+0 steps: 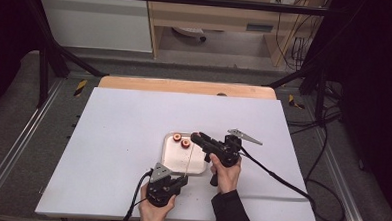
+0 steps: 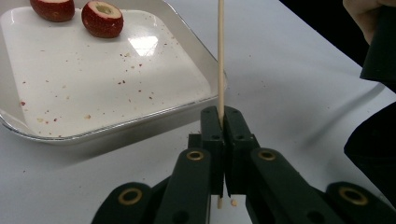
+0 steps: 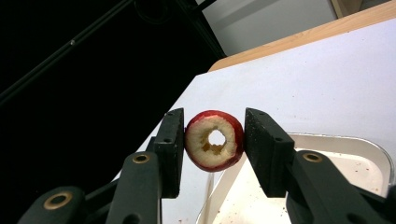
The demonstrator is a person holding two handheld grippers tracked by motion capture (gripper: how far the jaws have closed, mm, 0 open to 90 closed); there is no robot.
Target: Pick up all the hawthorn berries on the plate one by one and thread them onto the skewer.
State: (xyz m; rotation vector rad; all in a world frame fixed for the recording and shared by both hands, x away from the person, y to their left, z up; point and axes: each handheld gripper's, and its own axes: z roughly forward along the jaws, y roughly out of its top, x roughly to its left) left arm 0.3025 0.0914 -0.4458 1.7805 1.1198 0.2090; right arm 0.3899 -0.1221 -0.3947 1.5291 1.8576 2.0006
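The left gripper (image 1: 180,181) sits at the near edge of the white table (image 1: 118,137), its jaws clamped tight on a thin wooden skewer (image 2: 220,56) that stands up over the near right corner of the tray (image 2: 116,125). The right gripper (image 3: 214,140), just right of the tray, pinches a cored red fruit ring (image 3: 215,140) between its pads, the hole facing its own camera. Two more cored fruit pieces (image 1: 181,140) wait at the far end of the tray. To thread well, I would say the person should line the hole squarely over the skewer tip, keep the stick dead still, and slide the ring down gently so the soft flesh does not split.
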